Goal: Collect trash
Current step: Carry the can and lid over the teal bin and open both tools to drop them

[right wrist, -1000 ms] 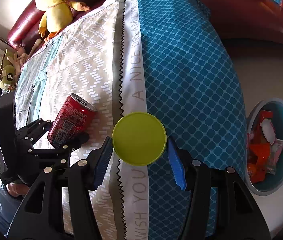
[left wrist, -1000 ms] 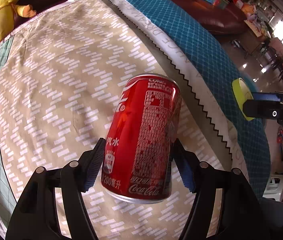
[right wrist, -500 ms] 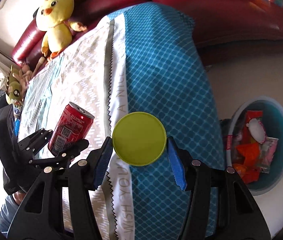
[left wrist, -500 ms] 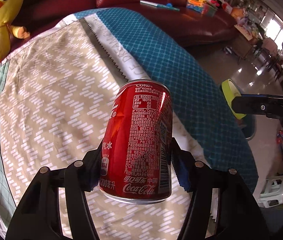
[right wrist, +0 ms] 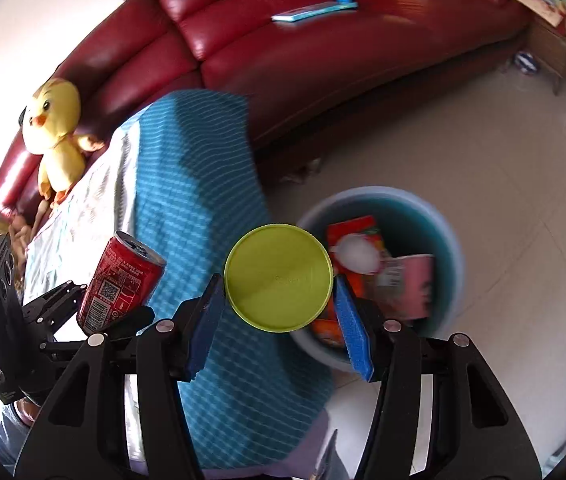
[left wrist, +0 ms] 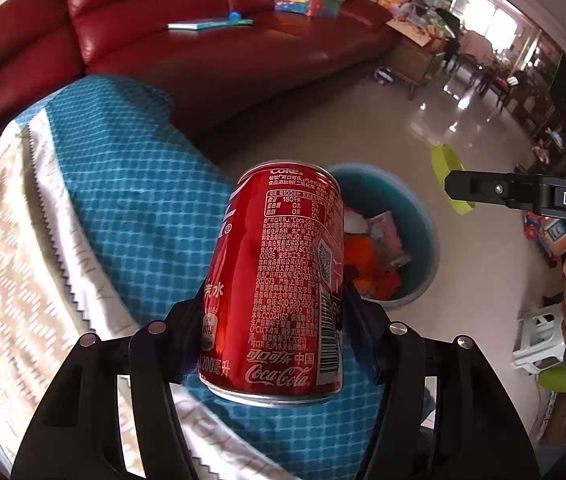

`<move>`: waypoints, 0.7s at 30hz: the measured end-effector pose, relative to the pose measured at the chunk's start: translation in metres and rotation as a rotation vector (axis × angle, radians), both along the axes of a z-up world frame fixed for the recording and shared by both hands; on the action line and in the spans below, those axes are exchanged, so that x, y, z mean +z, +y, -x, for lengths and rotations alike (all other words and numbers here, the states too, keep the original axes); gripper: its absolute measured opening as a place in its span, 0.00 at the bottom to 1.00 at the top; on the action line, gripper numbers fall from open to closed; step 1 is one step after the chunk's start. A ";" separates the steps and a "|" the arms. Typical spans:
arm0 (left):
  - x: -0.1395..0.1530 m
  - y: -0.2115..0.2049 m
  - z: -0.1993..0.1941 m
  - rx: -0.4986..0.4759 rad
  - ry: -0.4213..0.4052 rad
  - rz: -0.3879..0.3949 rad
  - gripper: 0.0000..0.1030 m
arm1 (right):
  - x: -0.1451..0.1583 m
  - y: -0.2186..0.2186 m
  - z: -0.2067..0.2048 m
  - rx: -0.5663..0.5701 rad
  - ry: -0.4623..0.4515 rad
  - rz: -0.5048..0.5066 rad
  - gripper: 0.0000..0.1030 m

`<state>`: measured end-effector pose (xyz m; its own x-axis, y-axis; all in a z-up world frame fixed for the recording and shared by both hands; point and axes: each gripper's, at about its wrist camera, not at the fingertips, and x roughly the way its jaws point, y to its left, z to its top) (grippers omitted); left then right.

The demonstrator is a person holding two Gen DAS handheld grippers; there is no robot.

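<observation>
My left gripper [left wrist: 275,320] is shut on a red Coca-Cola can [left wrist: 279,280], held upright above the cloth's blue edge. The can [right wrist: 121,280] and left gripper [right wrist: 95,320] also show in the right wrist view. My right gripper [right wrist: 279,304] is shut on a flat lime-green round lid [right wrist: 278,278], held in the air beside the bin; the lid [left wrist: 449,172] shows edge-on in the left wrist view. A blue trash bin [right wrist: 447,240] [left wrist: 423,216] stands on the floor, holding orange and pink wrappers.
A table under a blue and beige cloth [left wrist: 131,208] [right wrist: 187,200] is at the left. A red leather sofa [right wrist: 323,40] runs behind, with a yellow plush duck [right wrist: 57,136]. Pale tiled floor [right wrist: 523,160] surrounds the bin. A white stool [left wrist: 539,340] stands at right.
Both grippers have swung right, off the table top toward the floor. The bin now sits just behind the can and the lid. Both still hold their objects.
</observation>
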<state>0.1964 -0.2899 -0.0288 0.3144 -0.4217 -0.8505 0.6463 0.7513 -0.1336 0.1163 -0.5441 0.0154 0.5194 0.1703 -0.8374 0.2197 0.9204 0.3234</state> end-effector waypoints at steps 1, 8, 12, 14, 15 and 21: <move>-0.002 -0.013 0.001 -0.015 0.008 0.001 0.59 | -0.001 -0.008 0.005 -0.012 0.003 0.000 0.51; -0.024 -0.090 0.003 -0.092 0.047 -0.015 0.59 | -0.015 -0.060 0.023 -0.087 0.027 -0.019 0.51; -0.039 -0.119 -0.003 -0.121 0.076 -0.028 0.59 | -0.022 -0.076 0.024 -0.108 0.041 -0.031 0.51; -0.047 -0.132 -0.005 -0.135 0.092 -0.031 0.59 | -0.025 -0.082 0.024 -0.119 0.049 -0.033 0.51; -0.051 -0.139 -0.007 -0.140 0.100 -0.032 0.59 | -0.027 -0.085 0.024 -0.125 0.053 -0.032 0.51; -0.074 -0.173 -0.011 -0.186 0.143 -0.026 0.59 | -0.030 -0.096 0.018 -0.146 0.080 -0.021 0.51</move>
<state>0.2072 -0.4630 -0.1029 0.1086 -0.4383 -0.8922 0.7501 0.6251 -0.2158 0.0987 -0.6401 -0.0150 0.4718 0.1155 -0.8741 0.3764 0.8701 0.3181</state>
